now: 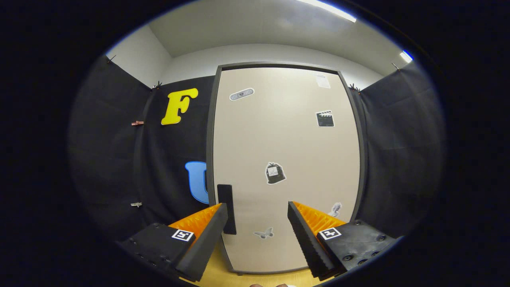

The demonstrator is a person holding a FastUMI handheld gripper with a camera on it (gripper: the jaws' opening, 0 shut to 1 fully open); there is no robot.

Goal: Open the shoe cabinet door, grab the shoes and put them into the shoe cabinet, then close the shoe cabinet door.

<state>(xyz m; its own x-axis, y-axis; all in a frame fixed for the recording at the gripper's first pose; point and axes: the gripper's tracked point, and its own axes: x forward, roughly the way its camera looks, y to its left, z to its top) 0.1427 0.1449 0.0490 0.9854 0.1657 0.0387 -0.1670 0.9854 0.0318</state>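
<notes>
The gripper (257, 211) is held open before the shut door (285, 159); the handle (226, 207), at the door's left edge, could be missed.

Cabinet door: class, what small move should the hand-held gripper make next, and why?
Probably ease forward and slightly left onto the dark handle. The cabinet door looks shut, and the hand-held gripper is open, with the handle just ahead of its left finger.

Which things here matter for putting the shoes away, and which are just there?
For the job:
shoe cabinet door, shut
black handle at its edge
tongs, open, just short of the door, one finger beside the handle

Just there:
stickers on the door, such as the clapperboard
wooden floor
</notes>
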